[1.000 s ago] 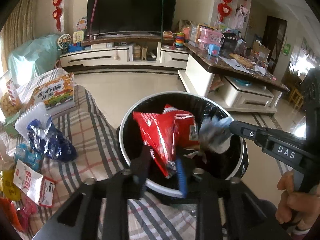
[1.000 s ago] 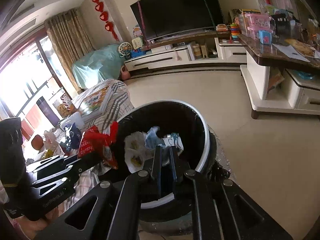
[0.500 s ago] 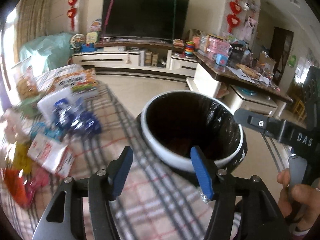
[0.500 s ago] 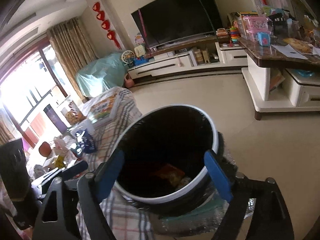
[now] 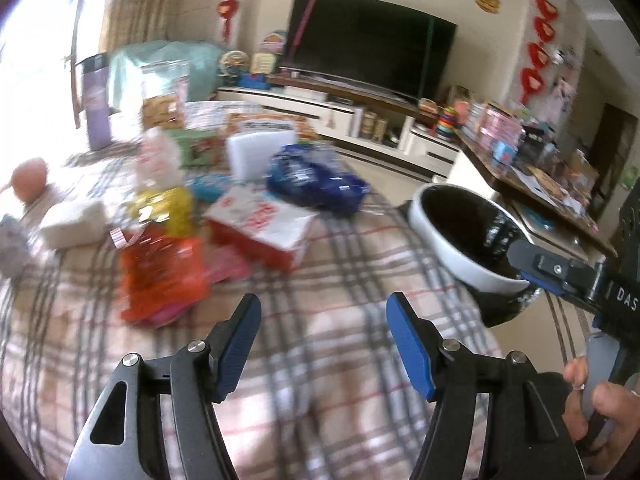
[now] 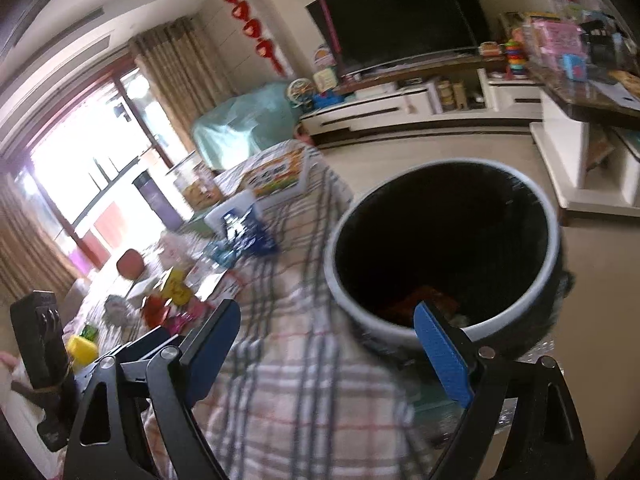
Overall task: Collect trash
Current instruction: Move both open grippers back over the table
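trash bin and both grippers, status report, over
Left gripper open, empty. Right gripper open, empty. Trash bin holds wrappers. Orange packet nearest on the plaid cloth; nothing blocking.

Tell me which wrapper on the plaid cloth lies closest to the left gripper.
The orange-red wrapper, lying just ahead and left of the open left gripper. The red-and-white packet, the yellow wrapper and the blue bag all lie farther back.

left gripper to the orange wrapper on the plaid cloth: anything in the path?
Nothing visible. The left gripper is open and empty over bare plaid cloth; the orange wrapper lies ahead to its left, pink packet beside it.
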`<state>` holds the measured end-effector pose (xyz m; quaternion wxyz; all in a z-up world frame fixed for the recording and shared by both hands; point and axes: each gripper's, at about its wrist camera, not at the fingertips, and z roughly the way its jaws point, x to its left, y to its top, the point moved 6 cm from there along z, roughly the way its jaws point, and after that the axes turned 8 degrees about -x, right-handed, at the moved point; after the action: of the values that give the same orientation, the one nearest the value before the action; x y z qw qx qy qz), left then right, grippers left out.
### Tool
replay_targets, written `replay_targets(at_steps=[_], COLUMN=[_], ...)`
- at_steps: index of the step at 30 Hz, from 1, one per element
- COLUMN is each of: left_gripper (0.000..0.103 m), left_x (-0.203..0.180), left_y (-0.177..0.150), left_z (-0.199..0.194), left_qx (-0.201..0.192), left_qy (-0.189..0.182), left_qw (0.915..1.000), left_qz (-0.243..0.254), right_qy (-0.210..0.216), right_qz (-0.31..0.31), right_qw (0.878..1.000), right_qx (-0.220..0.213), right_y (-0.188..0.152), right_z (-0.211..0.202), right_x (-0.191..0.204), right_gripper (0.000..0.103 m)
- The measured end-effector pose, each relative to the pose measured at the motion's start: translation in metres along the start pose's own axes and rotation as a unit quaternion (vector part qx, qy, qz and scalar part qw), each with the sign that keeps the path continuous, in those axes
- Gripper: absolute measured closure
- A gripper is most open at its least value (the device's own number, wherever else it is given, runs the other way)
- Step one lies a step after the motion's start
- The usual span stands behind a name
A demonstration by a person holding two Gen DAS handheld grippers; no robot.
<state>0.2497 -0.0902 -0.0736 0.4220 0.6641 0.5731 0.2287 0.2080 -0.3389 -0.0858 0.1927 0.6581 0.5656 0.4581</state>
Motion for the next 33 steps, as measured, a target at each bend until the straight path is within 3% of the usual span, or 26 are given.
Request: replay_targets(at_steps=[17,25,33], left_gripper=[0.038,0.038,0.028], left_x=[0.065,0.096,0.130], left_y=[-0.032,-0.029,-0.022], left_z=[-0.082,-0.096,-0.100], left_qx=[-0.014,-0.009,-0.010], left_qy=[0.089,0.123,0.157], left_qw=[0.9942,0.9894,0.9842], left_qz=[-0.059,-0.077,-0.081], right_qy=[0.072,0.098,0.111], right_qz=[-0.054,-0.079,-0.101], right_qw=[0.994,0.989,0.986], right_qx=[0.054,0.070,0.076], right_y=[-0.049,-0.065,-0.073], right_z=[0.036,0.056,0.077], right_x=[0.105,0.149,0.183], right_gripper=[0.013,0.013,0.013])
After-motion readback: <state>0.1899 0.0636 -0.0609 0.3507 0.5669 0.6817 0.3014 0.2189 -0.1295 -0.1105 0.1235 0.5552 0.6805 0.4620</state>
